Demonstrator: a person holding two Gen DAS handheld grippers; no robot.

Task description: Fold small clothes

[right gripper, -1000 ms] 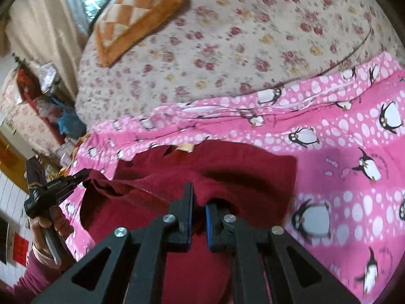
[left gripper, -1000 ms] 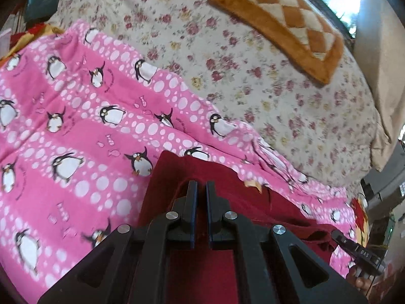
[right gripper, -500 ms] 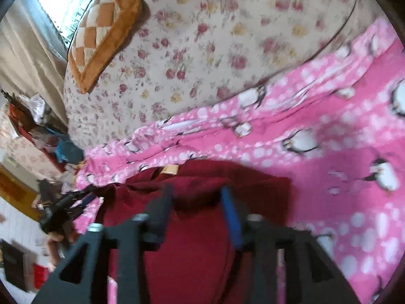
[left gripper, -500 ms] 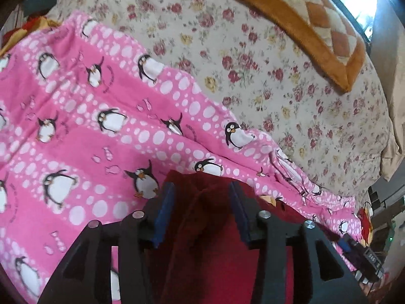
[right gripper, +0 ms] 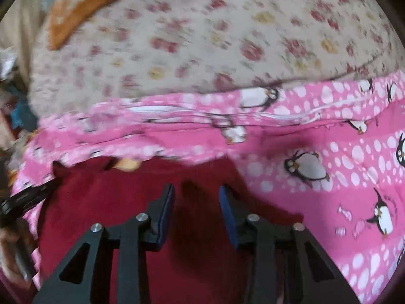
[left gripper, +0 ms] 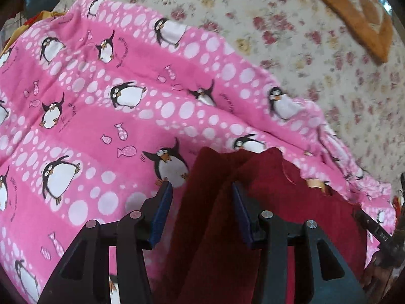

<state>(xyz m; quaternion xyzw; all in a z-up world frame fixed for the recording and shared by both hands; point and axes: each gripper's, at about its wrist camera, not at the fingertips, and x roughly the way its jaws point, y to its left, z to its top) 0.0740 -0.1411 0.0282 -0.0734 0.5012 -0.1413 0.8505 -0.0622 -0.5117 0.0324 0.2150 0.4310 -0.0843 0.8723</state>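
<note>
Garment (left gripper: pixel 291 202) edge between parted gripper (left gripper: pixel 202 192) pads

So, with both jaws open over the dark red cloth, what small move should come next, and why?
Probably lift both grippers clear. The left gripper and right gripper stand open, and the red garment lies folded on the pink penguin blanket, no pad pressing it. The right jaws have just been closing.
</note>
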